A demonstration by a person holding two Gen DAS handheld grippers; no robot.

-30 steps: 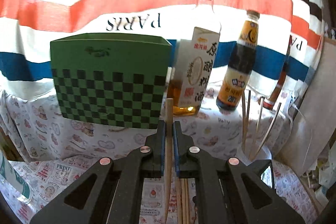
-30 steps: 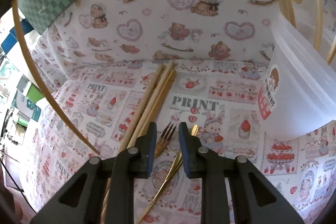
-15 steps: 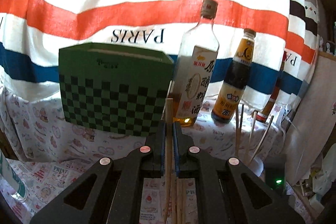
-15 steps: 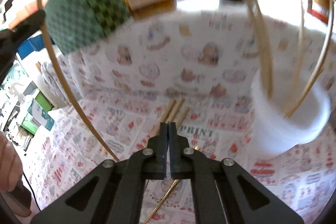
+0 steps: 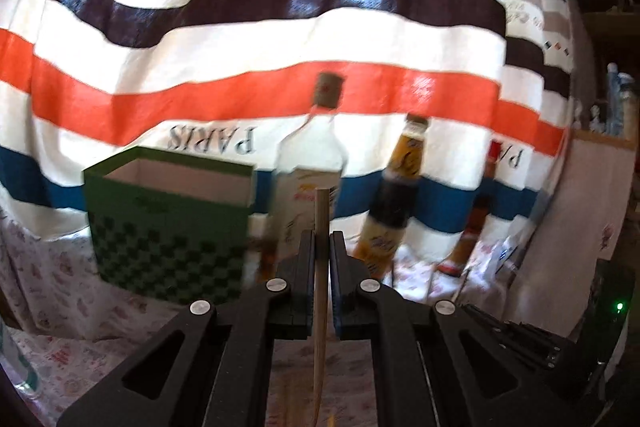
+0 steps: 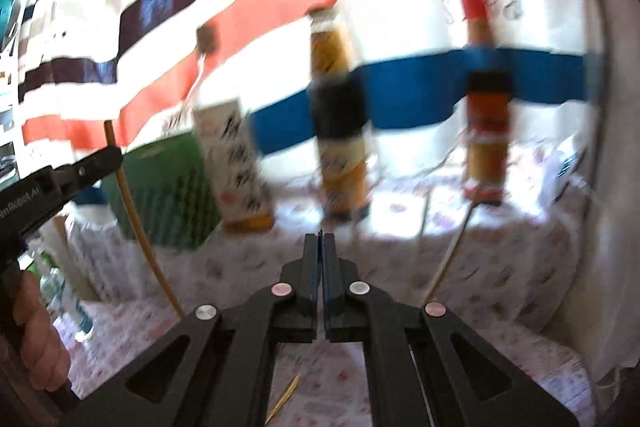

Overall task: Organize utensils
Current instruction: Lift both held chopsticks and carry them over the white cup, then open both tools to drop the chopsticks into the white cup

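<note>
We find the work at the carrying stage. In the left wrist view, the green checkered box (image 5: 168, 219) stands open-topped at centre left on the table (image 5: 60, 291). At centre, the left gripper (image 5: 322, 247) is closed on a wooden chopstick (image 5: 321, 267), which stands upright between its jaws, top end just above them.

In the right wrist view, that same chopstick shows at the left edge, hanging from the left gripper. At lower centre, the right gripper (image 6: 321, 247) has its jaws pressed together; a thin dark sliver shows at the tips, and we cannot tell what it is. A gold-coloured utensil (image 6: 285, 397) lies on the table below it. Thin sticks (image 6: 448, 259) rise at centre right; their holder is hidden.

In our judgement, the next move calls for bringing the chopstick over a holder's opening, lowering it in, then releasing.
</note>
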